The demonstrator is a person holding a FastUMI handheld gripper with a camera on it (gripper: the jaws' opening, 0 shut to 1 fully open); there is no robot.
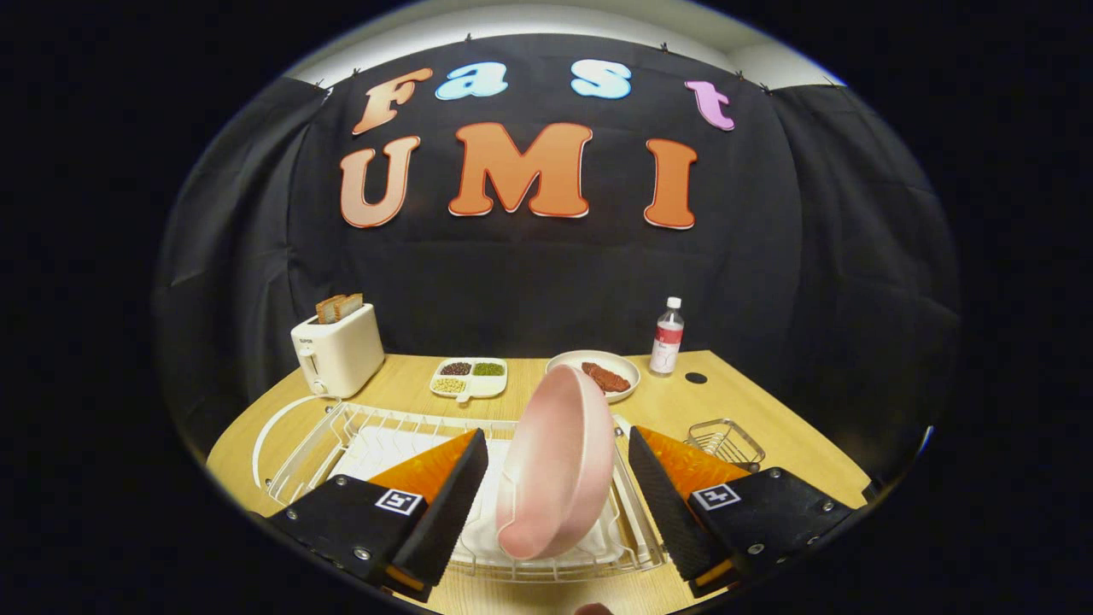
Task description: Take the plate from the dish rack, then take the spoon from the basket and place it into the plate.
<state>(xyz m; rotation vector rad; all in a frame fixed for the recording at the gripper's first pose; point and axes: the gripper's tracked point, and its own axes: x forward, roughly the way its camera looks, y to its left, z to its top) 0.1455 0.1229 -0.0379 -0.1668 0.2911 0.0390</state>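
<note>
- Task status, est.: step 1 of 2 not complete. Pink plate (555, 465) standing on edge, tilted, in white wire dish rack (341, 431); not lifted.
- Gripper (558, 504) released: fingers spread wide, one at 9 o'clock of plate, other at 3 o'clock. Gap visible both sides; no contact w/ plate.
- Plate position: between fingers, lower rim approx level w/ fingertips, upper rim at 12 o'clock beyond them.
- Judged next: close on plate rim, lift clear of rack wires, set down on wooden table (768, 401).
- Remaining after that: spoon pickup from small wire basket (726, 442) at 2 o'clock of plate, just beyond right-side finger; then spoon into plate.
- Spoon: cannot confirm. Basket small, partly behind finger, contents not resolvable.
- Rack near edge and lower plate seat: partly hidden by fingers and plate; slot holding plate not discernible.
- Other items, far side of table: toaster (337, 348) w/ bread at 10 o'clock; divided dish (470, 377) w/ beans at 11 o'clock; second plate (595, 373) w/ dark red food at 12 o'clock, partly behind pink plate; bottle (668, 337) at 1 o'clock.
- Small dark spot on table beside bottle: identity unclear.
- Table near edge cut off below fingers.
</note>
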